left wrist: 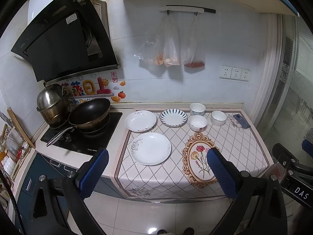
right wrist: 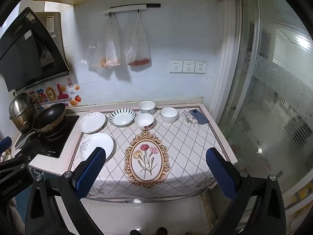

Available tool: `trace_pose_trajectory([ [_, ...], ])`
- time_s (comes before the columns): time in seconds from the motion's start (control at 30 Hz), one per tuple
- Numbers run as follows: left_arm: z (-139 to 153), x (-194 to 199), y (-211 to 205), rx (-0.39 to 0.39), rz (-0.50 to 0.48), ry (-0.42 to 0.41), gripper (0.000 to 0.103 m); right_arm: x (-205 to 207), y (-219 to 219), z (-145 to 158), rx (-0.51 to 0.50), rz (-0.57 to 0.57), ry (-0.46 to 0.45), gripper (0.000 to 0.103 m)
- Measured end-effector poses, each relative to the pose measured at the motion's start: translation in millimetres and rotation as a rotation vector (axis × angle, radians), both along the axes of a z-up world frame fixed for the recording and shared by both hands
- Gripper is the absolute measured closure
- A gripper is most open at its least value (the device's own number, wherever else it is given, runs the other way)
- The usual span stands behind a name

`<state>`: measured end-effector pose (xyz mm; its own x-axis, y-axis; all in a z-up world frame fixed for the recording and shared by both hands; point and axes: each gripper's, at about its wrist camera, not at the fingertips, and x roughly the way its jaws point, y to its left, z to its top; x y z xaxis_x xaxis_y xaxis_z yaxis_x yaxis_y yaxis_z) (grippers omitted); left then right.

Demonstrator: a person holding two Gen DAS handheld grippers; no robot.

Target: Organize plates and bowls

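- The left gripper [left wrist: 157,173] has its jaws spread wide with nothing between them, held off the counter's front edge.
- The near white plate [left wrist: 150,148] lies ahead of that gap, nearer the left jaw; two more plates sit beyond it: a floral-rimmed plate [left wrist: 140,121] and a blue-striped plate [left wrist: 173,117] side by side.
- The right gripper [right wrist: 155,173] is likewise spread and empty.
- In its view the near white plate [right wrist: 96,145] sits just past the left jaw's tip, partly hidden by it.
- Three bowls lie far ahead of the gap: a floral bowl [right wrist: 144,121] closest, a back bowl [right wrist: 147,106] behind it, and a plain white bowl [right wrist: 169,114] toward the right jaw's side.
- All rest on the patterned tablecloth [right wrist: 185,143].
- A blue phone [right wrist: 198,116] lies beyond the right jaw.
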<state>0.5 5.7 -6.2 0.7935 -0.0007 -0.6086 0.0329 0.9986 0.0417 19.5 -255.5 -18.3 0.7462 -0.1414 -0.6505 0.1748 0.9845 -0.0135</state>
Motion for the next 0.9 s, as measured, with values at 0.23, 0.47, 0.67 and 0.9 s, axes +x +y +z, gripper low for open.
trace_pose_trajectory([
  [0.23, -0.7, 0.4, 0.0, 0.003, 0.001, 0.002, 0.0, 0.6, -1.9, -0.8, 0.009, 0.001, 0.004, 0.0],
  [0.47, -0.4, 0.6, 0.1, 0.004, 0.002, 0.001, 0.0, 0.9, -3.1, -1.7, 0.012, 0.001, 0.006, 0.0],
  [0.67, -0.6, 0.3, -0.6, 0.003, 0.002, 0.002, 0.0, 0.9, -2.3, -1.2, 0.011, 0.001, 0.006, 0.0],
  [0.9, -0.7, -0.4, -1.0, 0.004, 0.002, 0.0, 0.0, -2.0, -2.0, -1.3, 0.011, 0.006, 0.006, 0.0],
])
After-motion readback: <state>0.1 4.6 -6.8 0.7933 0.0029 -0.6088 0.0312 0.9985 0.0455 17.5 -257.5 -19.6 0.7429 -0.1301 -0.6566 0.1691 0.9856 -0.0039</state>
